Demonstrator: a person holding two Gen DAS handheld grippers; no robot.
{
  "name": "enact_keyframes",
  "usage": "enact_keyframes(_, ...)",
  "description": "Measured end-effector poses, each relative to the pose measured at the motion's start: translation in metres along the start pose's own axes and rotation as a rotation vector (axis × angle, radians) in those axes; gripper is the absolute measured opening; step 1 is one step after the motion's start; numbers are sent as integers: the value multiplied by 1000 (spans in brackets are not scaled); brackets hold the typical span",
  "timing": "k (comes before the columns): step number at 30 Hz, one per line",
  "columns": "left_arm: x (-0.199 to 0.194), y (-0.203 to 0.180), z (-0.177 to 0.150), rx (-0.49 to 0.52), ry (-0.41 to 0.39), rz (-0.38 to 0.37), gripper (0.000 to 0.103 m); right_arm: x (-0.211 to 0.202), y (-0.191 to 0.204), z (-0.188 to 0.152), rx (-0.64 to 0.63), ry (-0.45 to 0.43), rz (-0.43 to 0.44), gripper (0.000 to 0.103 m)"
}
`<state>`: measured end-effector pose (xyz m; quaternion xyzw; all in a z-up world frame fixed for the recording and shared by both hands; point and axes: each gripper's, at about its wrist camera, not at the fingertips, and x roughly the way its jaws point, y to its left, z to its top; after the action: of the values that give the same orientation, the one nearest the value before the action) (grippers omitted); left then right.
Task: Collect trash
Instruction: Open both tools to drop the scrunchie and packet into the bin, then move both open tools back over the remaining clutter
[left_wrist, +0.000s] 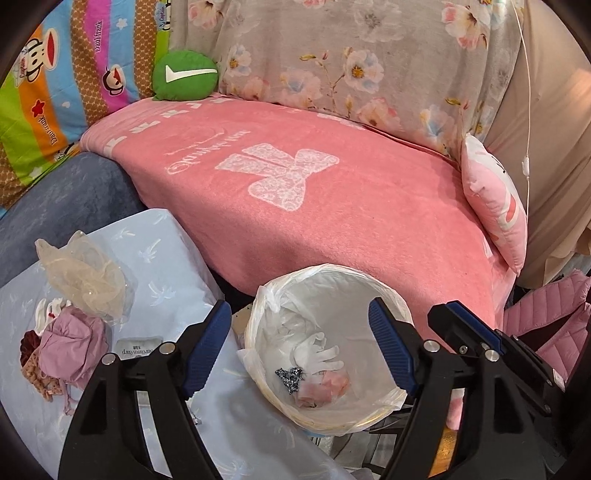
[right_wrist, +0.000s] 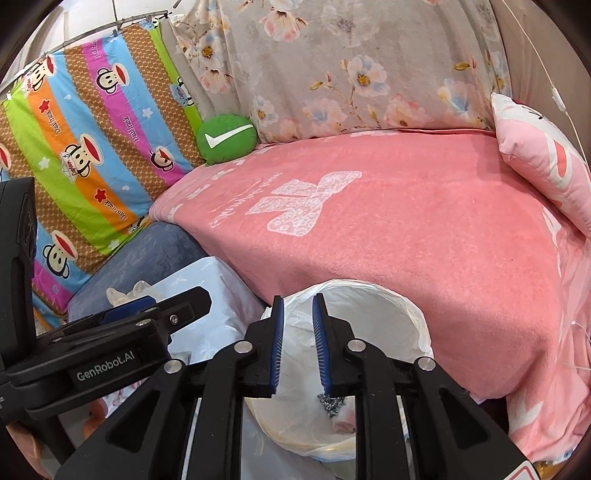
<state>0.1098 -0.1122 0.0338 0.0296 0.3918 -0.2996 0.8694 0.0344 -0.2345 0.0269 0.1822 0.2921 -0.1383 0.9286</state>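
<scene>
A round bin with a white liner (left_wrist: 384, 284) stands against the pink bed. In it lie a white glove (left_wrist: 325, 354), a dark patterned scrap (left_wrist: 291, 376) and a pinkish wrapper (left_wrist: 328, 387). My left gripper (left_wrist: 298, 306) hangs over the bin's mouth, open wide, with nothing between its blue pads. My right gripper (right_wrist: 298, 304) is over the same bin (right_wrist: 388, 291) with a narrow empty gap between its pads; the dark scrap (right_wrist: 332, 402) shows below it. A crumpled translucent plastic bag (left_wrist: 85, 277) lies on the pale blue pillow (left_wrist: 166, 258) to the left.
The pink blanket (left_wrist: 332, 184) covers the bed behind the bin. A pink cloth bundle (left_wrist: 70, 347) sits on the blue pillow. A green check-mark cushion (left_wrist: 184, 75) and a pink pillow (left_wrist: 495, 214) rest at the back. Pink quilted fabric (left_wrist: 546, 317) lies at the right.
</scene>
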Motion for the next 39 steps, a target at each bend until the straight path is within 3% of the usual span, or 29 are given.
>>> enact_keyframes(12, -3, 13, -7, -33, 1, 11, 73, 7, 11, -8, -22, 32, 16, 20)
enact_keyframes(15, -4, 19, -10, -51, 2, 14, 73, 7, 15, -12, -29, 38, 22, 27)
enact_keyframes(21, -5, 36, -16, -105, 19, 15, 73, 10, 30, -19, -53, 54, 38, 30)
enact_keyframes(39, -21, 88, -34, -197, -6, 110, 76, 18, 74, -34, -119, 91, 86, 38)
